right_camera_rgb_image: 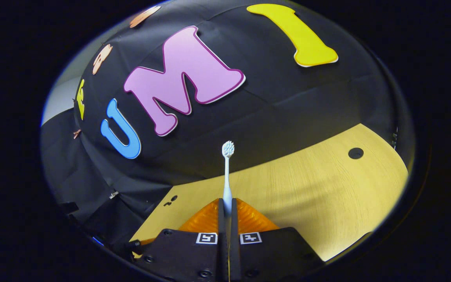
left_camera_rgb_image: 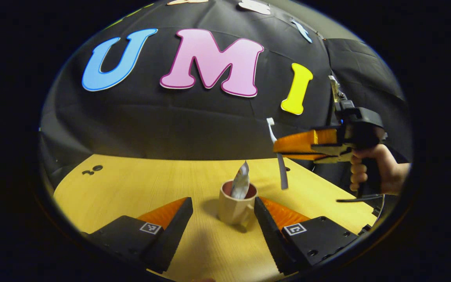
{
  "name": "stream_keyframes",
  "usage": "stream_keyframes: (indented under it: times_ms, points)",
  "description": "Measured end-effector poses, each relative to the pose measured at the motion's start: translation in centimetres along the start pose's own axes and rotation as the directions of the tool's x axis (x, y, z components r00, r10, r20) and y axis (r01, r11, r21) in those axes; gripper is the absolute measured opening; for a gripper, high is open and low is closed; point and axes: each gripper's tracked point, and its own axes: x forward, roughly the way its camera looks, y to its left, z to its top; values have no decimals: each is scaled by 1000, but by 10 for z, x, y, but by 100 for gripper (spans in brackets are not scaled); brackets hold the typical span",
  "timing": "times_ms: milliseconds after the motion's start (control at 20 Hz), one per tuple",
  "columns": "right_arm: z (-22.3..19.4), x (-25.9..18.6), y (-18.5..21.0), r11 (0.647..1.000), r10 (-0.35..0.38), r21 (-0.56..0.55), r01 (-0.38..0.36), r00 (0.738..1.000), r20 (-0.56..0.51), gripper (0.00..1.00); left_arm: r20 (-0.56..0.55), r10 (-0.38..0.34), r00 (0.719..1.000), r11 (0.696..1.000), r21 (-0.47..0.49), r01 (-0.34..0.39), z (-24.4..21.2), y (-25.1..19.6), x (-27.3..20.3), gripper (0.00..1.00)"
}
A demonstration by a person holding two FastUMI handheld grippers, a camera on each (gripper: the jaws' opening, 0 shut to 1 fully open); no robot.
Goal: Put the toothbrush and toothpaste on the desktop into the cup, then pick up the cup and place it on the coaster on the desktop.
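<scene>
Over the wooden desktop (left_camera_rgb_image: pixel 139 188) my right gripper (right_camera_rgb_image: pixel 227 213) pinches the toothbrush (right_camera_rgb_image: pixel 227 172) upright, high beside the cup (left_camera_rgb_image: pixel 234 205) already holding toothpaste (left_camera_rgb_image: pixel 242 182), while my left gripper (left_camera_rgb_image: pixel 223 219) waits wide open around the cup.

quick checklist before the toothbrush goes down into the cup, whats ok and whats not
1. Right gripper shut on the toothbrush: ok.
2. Toothbrush held upright, bristles up: ok.
3. Toothpaste already standing in the cup: ok.
4. Toothbrush over the cup mouth: not ok; in the left gripper view it hangs to the cup's right.
5. Left gripper open, fingers either side of the cup, whether touching: cannot tell.
6. Coaster location: cannot tell.
</scene>
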Motion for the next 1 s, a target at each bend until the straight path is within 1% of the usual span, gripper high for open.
stream_keyframes:
  times_ms: [150, 300, 450, 650, 850, 950, 1000]
  points:
    - [10, 12, 5, 999, 31, -18, -30, 997, 64, 6, -22, 27, 999, 997, -68, -28, -12, 8, -19, 98]
    - [4, 21, 5, 996, 48, -85, -39, 993, 109, 6, -46, 58, 997, 994, -92, -62, -25, 20, -29, 97]
    - [-12, 34, 9, 995, 73, -81, -64, 991, 114, 6, -56, 80, 995, 991, -104, -86, -28, 30, -28, 97]
    - [-37, 44, 2, 989, 80, -130, -64, 990, 119, 6, -52, 92, 994, 989, -108, -97, -33, 36, -30, 98]
    - [-51, 45, -5, 987, 74, -154, -55, 990, 121, 7, -74, 79, 994, 990, -111, -87, -46, 37, -27, 98]
    - [-57, 38, -7, 980, 81, -188, -60, 991, 106, 10, -70, 67, 995, 991, -114, -75, -49, 36, -27, 98]
    - [-61, 38, -7, 977, 84, -202, -61, 991, 107, 17, -67, 60, 996, 991, -118, -68, -51, 35, -27, 98]
